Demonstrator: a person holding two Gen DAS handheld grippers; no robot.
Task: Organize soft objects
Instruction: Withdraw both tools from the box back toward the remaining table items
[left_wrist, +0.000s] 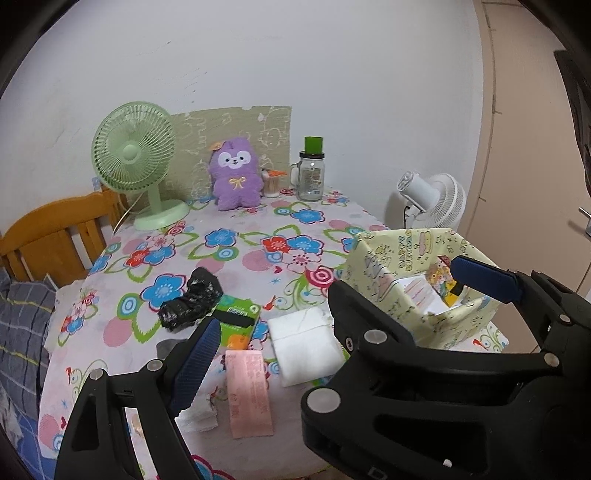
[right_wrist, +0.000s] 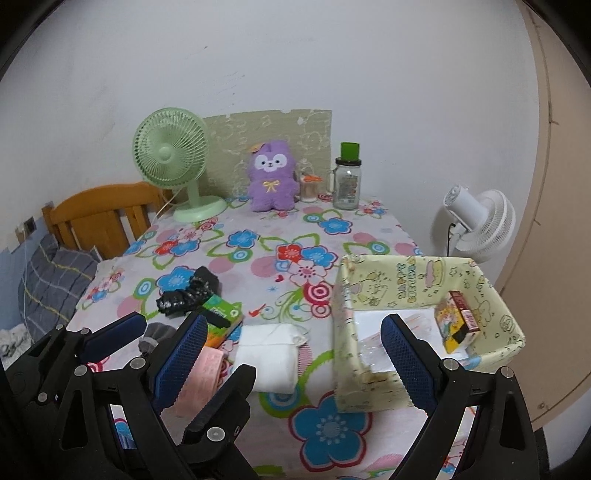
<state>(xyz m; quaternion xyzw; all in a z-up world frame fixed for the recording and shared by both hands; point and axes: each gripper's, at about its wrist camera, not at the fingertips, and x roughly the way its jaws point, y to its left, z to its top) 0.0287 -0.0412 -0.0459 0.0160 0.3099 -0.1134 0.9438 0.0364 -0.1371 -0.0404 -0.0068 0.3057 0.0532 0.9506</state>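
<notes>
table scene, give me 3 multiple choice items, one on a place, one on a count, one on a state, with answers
1. Where does the purple plush sit?
A. inside the yellow box
B. at the back of the table, between the green fan and the jar
C. on the wooden chair

2. How many fans are in view?
A. one
B. two
C. three

3. How does the right gripper stand?
A. open, holding nothing
B. shut on the white pack
C. shut on the black bag

Answers:
1. B: it leans by the wall with the green fan on one side and the jar on the other.
2. B: the green one on the table and a white fan beyond its edge.
3. A: its blue pads stand wide apart over the table with nothing between them.
</notes>
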